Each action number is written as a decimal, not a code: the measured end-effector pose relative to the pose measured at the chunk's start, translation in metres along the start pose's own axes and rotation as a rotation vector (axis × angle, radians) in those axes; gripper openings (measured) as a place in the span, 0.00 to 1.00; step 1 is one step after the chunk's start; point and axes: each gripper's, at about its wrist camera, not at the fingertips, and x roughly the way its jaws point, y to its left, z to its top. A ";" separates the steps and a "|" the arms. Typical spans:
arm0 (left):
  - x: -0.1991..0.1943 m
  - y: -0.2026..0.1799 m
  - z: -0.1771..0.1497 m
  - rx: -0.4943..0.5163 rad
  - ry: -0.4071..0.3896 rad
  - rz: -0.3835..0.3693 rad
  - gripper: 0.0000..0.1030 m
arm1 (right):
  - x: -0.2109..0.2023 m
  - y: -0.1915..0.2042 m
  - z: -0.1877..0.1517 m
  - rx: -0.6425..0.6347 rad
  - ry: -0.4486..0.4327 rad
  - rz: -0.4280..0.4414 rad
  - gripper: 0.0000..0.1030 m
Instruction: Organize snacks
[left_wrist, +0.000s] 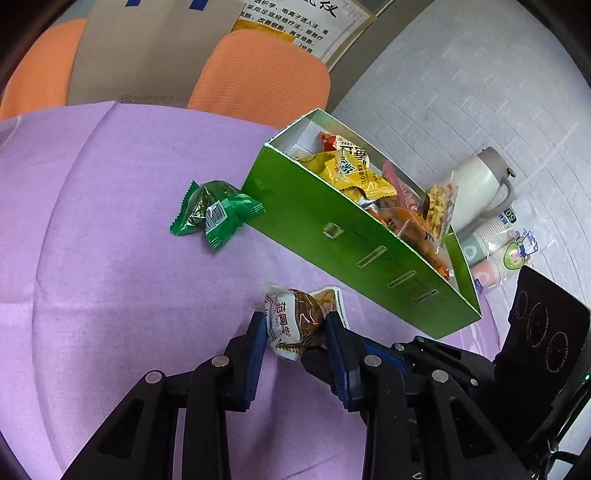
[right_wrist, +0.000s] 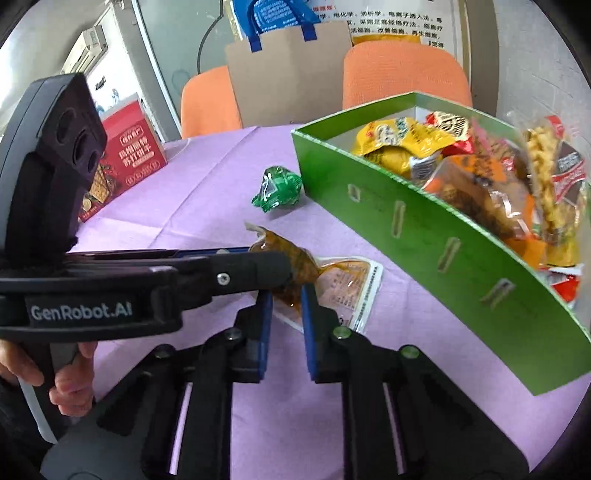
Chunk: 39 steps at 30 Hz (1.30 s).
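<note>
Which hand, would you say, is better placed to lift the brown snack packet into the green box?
Probably the right. Both grippers pinch the brown snack packet, but the right gripper sits beside the green box, while the left gripper would have to reach across it.

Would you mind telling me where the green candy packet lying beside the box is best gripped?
Grip the green candy packet across its plump middle, coming down from above on the side away from the green box. Its crimped ends are thin and flat, and one end lies against the box wall.
</note>
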 end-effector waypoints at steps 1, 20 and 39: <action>-0.003 -0.005 0.001 0.003 -0.009 -0.008 0.30 | -0.008 -0.001 -0.001 0.012 -0.016 0.009 0.16; -0.007 -0.031 0.000 0.023 -0.007 -0.033 0.27 | -0.022 0.004 -0.012 -0.063 -0.053 0.010 0.61; -0.060 -0.084 0.017 0.139 -0.134 -0.078 0.25 | -0.077 0.007 0.018 -0.133 -0.249 -0.080 0.28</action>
